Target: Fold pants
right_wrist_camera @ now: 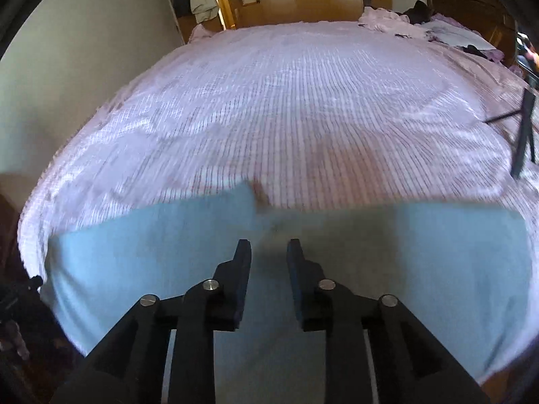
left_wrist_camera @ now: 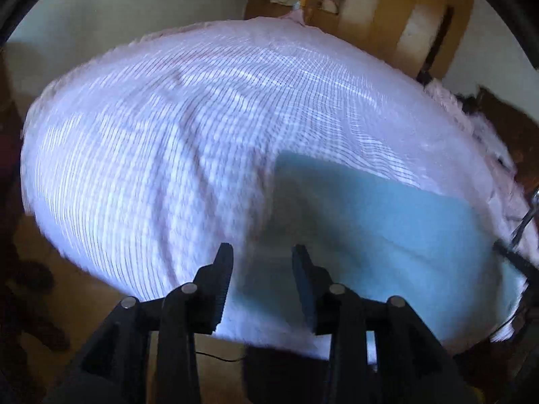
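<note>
Looking through the left wrist view, the left hand-held gripper (left_wrist_camera: 262, 252) stands spread and empty at lower centre, above the near left edge of the light blue pants (left_wrist_camera: 387, 232), which lie flat on the striped bed (left_wrist_camera: 151, 134) at lower right. A careless pinch there could catch the bedcover too. In the right wrist view, the right hand-held gripper (right_wrist_camera: 268, 247) hovers narrowly parted, holding nothing, over the pants (right_wrist_camera: 151, 252) spanning the lower frame; closing mid-panel could bunch the cloth.

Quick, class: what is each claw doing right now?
Left claw: open, holding nothing, above the blue pants.
Right claw: open, holding nothing, above the pants.
</note>
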